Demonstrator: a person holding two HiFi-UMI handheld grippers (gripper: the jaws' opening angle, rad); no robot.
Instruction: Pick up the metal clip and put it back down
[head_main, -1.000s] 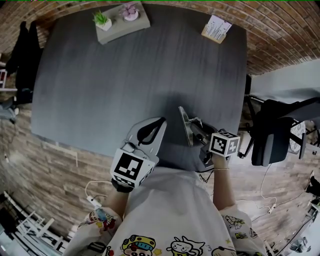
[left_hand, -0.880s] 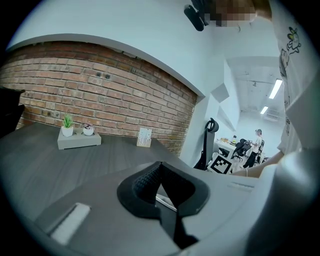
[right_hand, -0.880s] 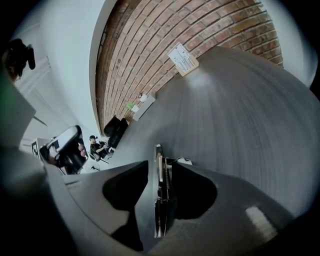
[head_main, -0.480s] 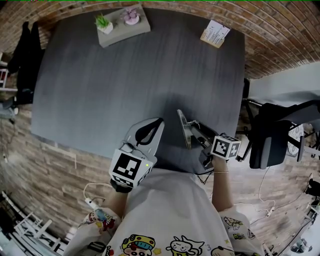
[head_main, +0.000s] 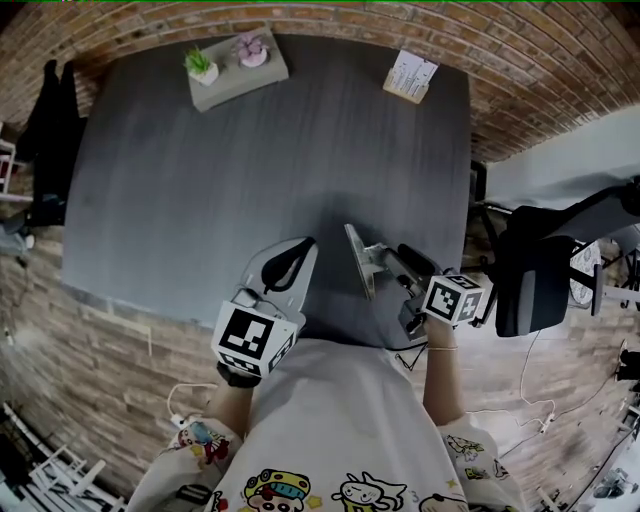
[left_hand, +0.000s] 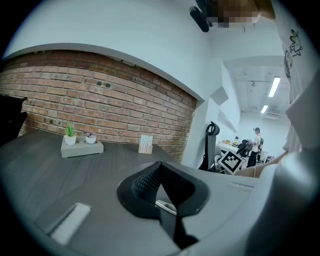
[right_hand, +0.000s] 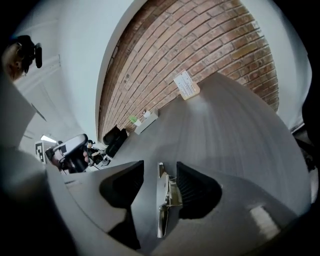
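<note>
At lower centre, the right claw (right_hand: 160, 167) is opening around the metal clip (right_hand: 169, 196), so putting it down seems nearly finished; the left claw (left_hand: 160, 170) is closed, empty.

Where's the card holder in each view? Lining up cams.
Head view: card holder upper right of centre, at the far right corner of the table.
Left gripper view: card holder just left of centre, at the table's far edge before the brick wall.
Right gripper view: card holder upper middle, at the table's far edge.
Shared landmark: grey planter tray with two small plants, left of the card holder in all three.
</note>
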